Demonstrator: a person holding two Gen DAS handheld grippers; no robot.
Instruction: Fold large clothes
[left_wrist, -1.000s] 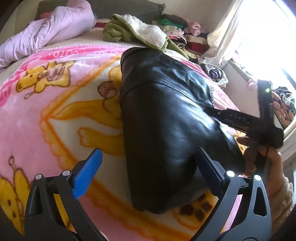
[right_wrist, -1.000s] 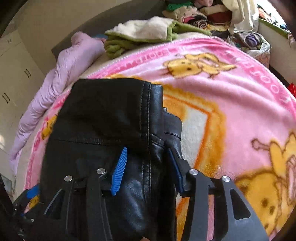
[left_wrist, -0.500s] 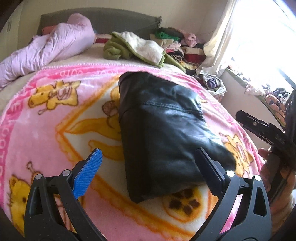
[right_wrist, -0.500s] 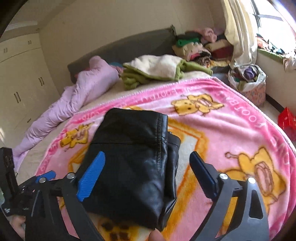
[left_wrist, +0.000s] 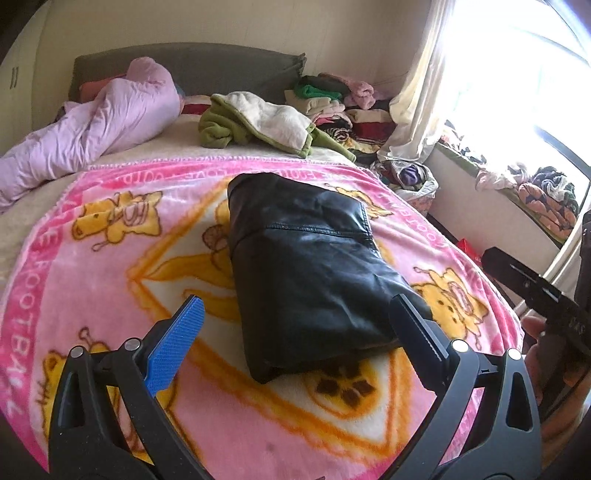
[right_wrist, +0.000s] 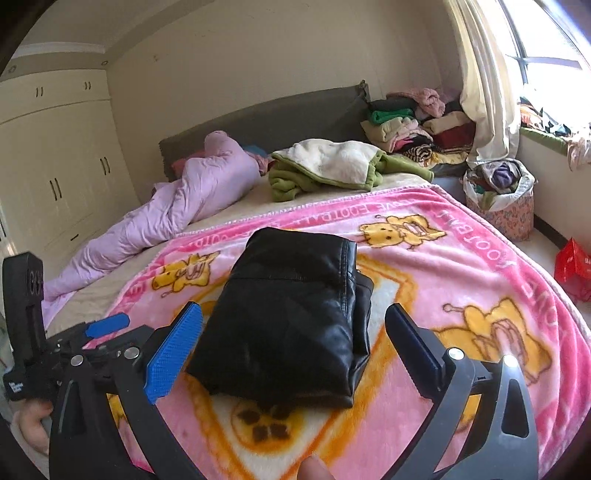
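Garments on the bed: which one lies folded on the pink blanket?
The black leather jacket; the green fleece and lilac padded coat lie crumpled beyond the pink blanket.

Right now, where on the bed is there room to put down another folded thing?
Bare pink blanket lies right of the folded black jacket, and more on its left. The headboard end is crowded: lilac duvet, green fleece and stacked clothes.
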